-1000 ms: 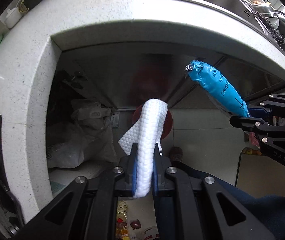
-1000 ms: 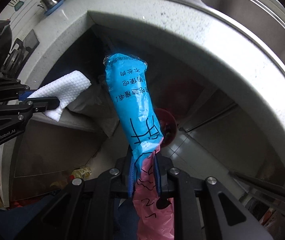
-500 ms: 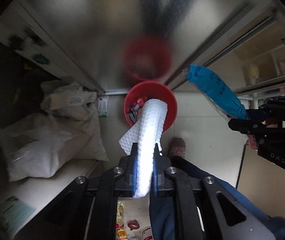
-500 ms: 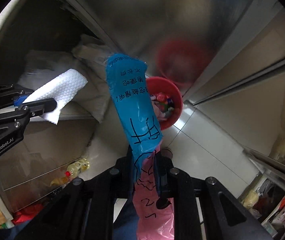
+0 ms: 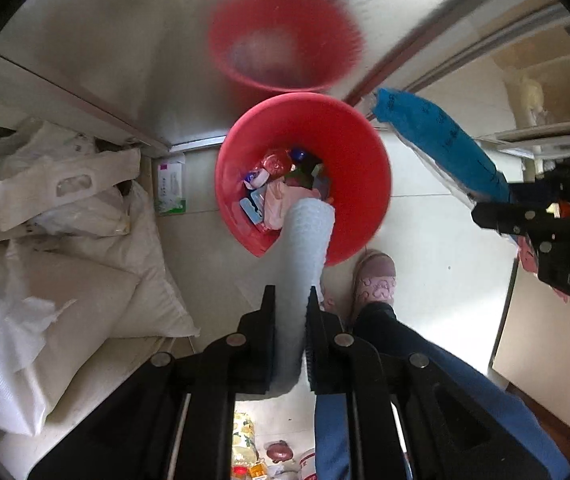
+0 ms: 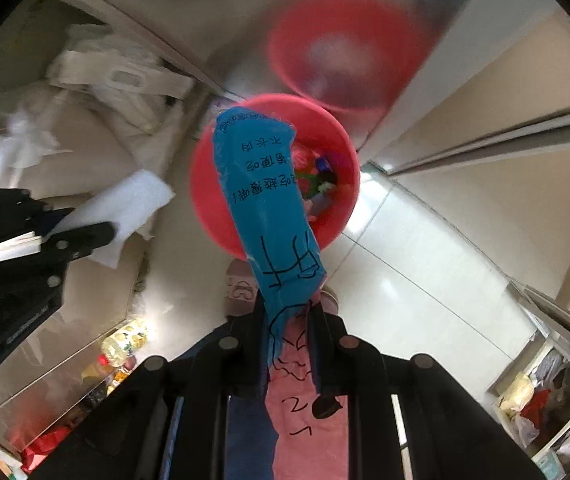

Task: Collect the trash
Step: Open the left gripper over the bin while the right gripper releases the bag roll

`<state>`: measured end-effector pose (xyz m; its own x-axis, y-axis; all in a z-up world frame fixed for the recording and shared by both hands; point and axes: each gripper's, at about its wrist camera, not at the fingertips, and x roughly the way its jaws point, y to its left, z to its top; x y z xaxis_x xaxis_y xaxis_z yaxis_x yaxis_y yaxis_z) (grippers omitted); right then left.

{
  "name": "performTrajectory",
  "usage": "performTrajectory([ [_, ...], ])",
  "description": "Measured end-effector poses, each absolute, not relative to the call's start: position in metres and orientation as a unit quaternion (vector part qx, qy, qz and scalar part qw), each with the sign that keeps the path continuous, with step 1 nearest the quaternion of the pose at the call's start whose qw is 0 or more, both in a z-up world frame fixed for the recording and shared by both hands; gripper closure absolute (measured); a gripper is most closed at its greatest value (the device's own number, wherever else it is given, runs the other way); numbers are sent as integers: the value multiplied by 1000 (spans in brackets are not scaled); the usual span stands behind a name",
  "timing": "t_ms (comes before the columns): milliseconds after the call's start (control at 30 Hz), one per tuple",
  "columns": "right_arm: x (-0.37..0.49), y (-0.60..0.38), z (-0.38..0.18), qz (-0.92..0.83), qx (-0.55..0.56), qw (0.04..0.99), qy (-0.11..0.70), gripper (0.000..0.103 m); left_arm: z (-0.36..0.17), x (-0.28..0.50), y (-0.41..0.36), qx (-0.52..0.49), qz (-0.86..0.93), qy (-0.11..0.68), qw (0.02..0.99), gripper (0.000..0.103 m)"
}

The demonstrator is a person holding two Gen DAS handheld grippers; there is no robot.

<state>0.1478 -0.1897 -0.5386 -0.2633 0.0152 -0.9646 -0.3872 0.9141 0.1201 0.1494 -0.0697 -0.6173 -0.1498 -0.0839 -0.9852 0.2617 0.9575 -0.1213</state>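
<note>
A red bin (image 5: 361,168) holding several bits of trash stands on the tiled floor below both grippers. My left gripper (image 5: 290,300) is shut on a folded white paper towel (image 5: 307,248), whose free end hangs over the bin's near rim. My right gripper (image 6: 287,312) is shut on a blue and pink snack wrapper (image 6: 265,196); its blue end covers the left part of the red bin (image 6: 329,132). In the left wrist view the wrapper (image 5: 441,148) and right gripper (image 5: 481,210) sit to the right of the bin. The towel (image 6: 125,212) and left gripper (image 6: 79,228) show at left in the right wrist view.
White sacks and bags (image 5: 69,248) are piled left of the bin. A shiny metal panel (image 5: 125,40) behind it mirrors the bin. A person's slipper (image 5: 375,278) and blue trouser leg (image 5: 437,384) stand just in front. Bottles (image 6: 125,340) lie on the floor at lower left.
Both grippers have dropped from countertop height down past the cabinet front toward the floor. The red bin now looks much larger and closer. Towel and wrapper stay gripped.
</note>
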Motion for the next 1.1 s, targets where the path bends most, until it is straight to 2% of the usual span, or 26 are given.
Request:
performTrajectory([
  [367,157,-198,-565,170,-125,580,787,88,-641,165,-67,67,-130,750,645,92],
  [500,157,-201,-567,171,-119,577,790,88,-644,167,-66,67,-133,752,642,83],
  [633,161,-202,-569,168,-116,578,790,86,-647,168,-63,59,-143,753,640,80],
  [767,162,-205,-567,161,-107,584,788,70,-649,167,-65,65,-150,749,643,69],
  [833,162,-206,-567,157,-100,587,788,56,-650,166,-66,68,-152,748,643,61],
  [867,162,-206,-567,155,-98,591,786,55,-650,166,-67,73,-149,747,644,57],
  [967,160,-207,-564,151,-91,606,775,54,-647,162,-66,77,-147,744,647,56],
  [1033,158,-209,-563,150,-84,607,776,49,-642,159,-64,72,-147,742,651,49],
  [1100,155,-208,-559,152,-83,607,776,49,-636,156,-63,71,-144,740,654,45],
])
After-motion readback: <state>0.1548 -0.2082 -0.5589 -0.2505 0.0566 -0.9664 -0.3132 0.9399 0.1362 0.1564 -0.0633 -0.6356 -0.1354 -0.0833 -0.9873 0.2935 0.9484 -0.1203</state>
